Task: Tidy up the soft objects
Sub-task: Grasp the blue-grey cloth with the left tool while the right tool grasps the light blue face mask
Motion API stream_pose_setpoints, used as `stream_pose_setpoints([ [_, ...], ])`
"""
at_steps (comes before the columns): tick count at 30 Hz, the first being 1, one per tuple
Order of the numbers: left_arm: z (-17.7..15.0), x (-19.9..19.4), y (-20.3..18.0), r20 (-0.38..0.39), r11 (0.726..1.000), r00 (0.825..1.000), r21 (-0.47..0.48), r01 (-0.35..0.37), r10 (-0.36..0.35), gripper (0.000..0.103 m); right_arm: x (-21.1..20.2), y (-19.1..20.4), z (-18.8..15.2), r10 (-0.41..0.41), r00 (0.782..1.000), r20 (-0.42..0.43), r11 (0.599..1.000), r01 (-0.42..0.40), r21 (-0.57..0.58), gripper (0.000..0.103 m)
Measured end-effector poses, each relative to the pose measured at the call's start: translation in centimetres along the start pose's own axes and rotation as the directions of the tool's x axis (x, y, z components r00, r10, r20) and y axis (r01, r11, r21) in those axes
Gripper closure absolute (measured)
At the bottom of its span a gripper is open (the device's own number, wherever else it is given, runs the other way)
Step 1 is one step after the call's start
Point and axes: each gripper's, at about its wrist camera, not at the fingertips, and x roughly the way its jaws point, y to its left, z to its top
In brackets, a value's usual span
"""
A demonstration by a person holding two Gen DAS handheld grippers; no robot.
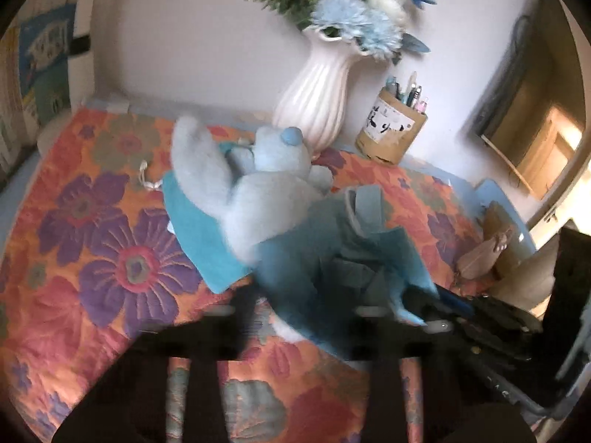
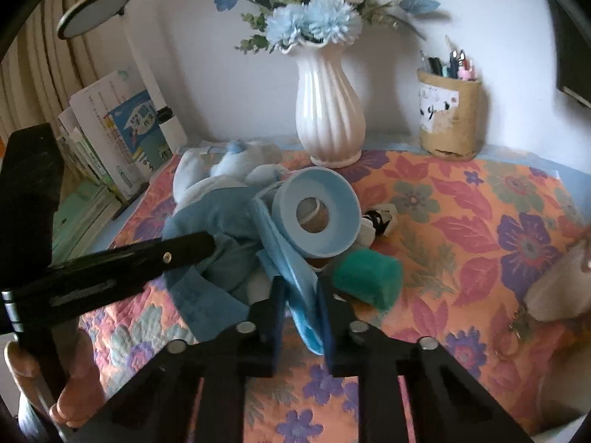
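Observation:
A dark blue cloth (image 1: 332, 251) (image 2: 221, 221) lies bunched on the flowered quilt (image 2: 480, 221), partly over a pale blue plush toy (image 1: 258, 184) (image 2: 229, 162). My left gripper (image 1: 303, 310) (image 2: 207, 243) is shut, its tip buried in that cloth. The left wrist view is blurred. My right gripper (image 2: 303, 295) is shut on a light blue pleated cloth (image 2: 291, 265), which runs up toward a pale blue ring (image 2: 332, 192). A green sponge (image 2: 369, 277) lies just right of the right fingers. Under the plush lies a teal towel (image 1: 199, 236).
A white ribbed vase (image 2: 328, 118) with blue flowers and a cardboard pen holder (image 2: 448, 118) stand by the back wall. Books (image 2: 122, 129) and a lamp (image 2: 96, 11) are at the left. A beige pouch (image 2: 554, 288) lies at the right edge. A hand (image 2: 74, 387) holds the left gripper.

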Motion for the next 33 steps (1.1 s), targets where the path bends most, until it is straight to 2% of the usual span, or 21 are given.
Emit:
stream_pose_setpoints([
  [3, -0.9, -1.4, -0.3, 0.011, 0.998, 0.998, 0.021, 0.054, -0.054, 0.096, -1.9, -0.7, -1.1, 0.022, 0.999, 0.025, 0.998, -0.023, 0.052, 0.09],
  [7, -2.3, -4.3, -0.9, 0.019, 0.991, 0.994, 0.073, 0.108, -0.109, 0.097, -4.5, -1.9, -2.7, 0.045, 0.999, 0.03, 0.99, -0.049, 0.133, 0.09],
  [12, -3.9, -8.6, -1.1, 0.017, 0.977, 0.99, 0.163, 0.135, -0.14, 0.097, -7.1, -3.4, -4.8, 0.126, 0.992, -0.016, 0.963, -0.119, 0.24, 0.09],
  [14, -4.2, -9.3, -1.1, 0.018, 0.974, 0.993, 0.198, 0.114, -0.12, 0.096, -7.1, -3.2, -5.3, 0.135, 0.989, -0.054, 0.963, -0.118, 0.242, 0.09],
  [17, -4.1, -8.3, -0.7, 0.014, 0.982, 0.998, 0.178, 0.065, -0.069, 0.089, -6.8, -2.4, -5.9, 0.092, 0.992, -0.085, 0.973, -0.072, 0.217, 0.089],
  [18, -4.1, -7.4, -0.5, -0.005, 0.985, 0.997, 0.155, 0.072, -0.072, 0.073, -6.7, -2.0, -5.8, 0.062, 0.994, -0.087, 0.98, -0.044, 0.195, 0.088],
  [19, -4.0, -6.8, -0.4, -0.019, 0.987, 0.997, 0.142, 0.076, -0.074, 0.061, -6.5, -1.7, -5.7, 0.043, 0.995, -0.093, 0.983, -0.025, 0.183, 0.08],
  [20, -4.2, -5.7, -0.3, -0.047, 0.989, 0.996, 0.124, 0.085, -0.08, 0.056, -6.2, -1.5, -5.5, 0.035, 0.994, -0.099, 0.984, -0.017, 0.176, 0.062],
  [21, -4.4, -5.0, -0.5, -0.066, 0.988, 0.994, 0.116, 0.099, -0.091, 0.053, -5.9, -1.4, -5.1, 0.035, 0.995, -0.091, 0.986, -0.019, 0.169, 0.048],
  [22, -4.7, -4.4, -0.6, -0.085, 0.987, 0.991, 0.113, 0.113, -0.104, 0.053, -5.8, -1.6, -4.7, 0.018, 0.998, -0.064, 0.987, -0.007, 0.161, 0.029],
  [23, -4.9, -3.7, -0.9, -0.107, 0.986, 0.988, 0.111, 0.126, -0.115, 0.053, -5.7, -1.9, -4.4, -0.012, 0.999, -0.041, 0.988, 0.018, 0.155, 0.026],
  [24, -5.2, -3.1, -1.3, -0.127, 0.984, 0.984, 0.11, 0.137, -0.123, 0.047, -5.4, -2.1, -4.1, -0.036, 0.999, -0.036, 0.988, 0.041, 0.149, 0.026],
  [25, -5.4, -2.2, -1.7, -0.144, 0.985, 0.982, 0.102, 0.141, -0.126, 0.036, -4.8, -2.4, -3.7, -0.054, 0.998, -0.04, 0.987, 0.059, 0.147, 0.026],
  [30, -5.0, -0.1, -1.8, -0.114, 0.99, 0.984, 0.025, 0.141, -0.138, 0.035, -1.8, -4.5, -2.4, -0.043, 0.997, -0.059, 0.986, 0.052, 0.16, 0.026],
  [31, -5.0, 0.4, -1.8, -0.127, 0.99, 0.982, 0.011, 0.144, -0.141, 0.038, -1.1, -4.6, -2.2, -0.036, 0.997, -0.065, 0.986, 0.046, 0.159, 0.027],
  [32, -4.9, 0.9, -1.6, -0.144, 0.988, 0.978, -0.01, 0.152, -0.152, 0.04, -0.3, -4.6, -2.0, -0.021, 0.997, -0.08, 0.987, 0.034, 0.155, 0.039],
  [33, -4.9, 1.2, -1.4, -0.146, 0.986, 0.975, -0.033, 0.163, -0.166, 0.059, 0.3, -4.4, -1.9, 0.002, 0.996, -0.09, 0.989, 0.012, 0.147, 0.05],
])
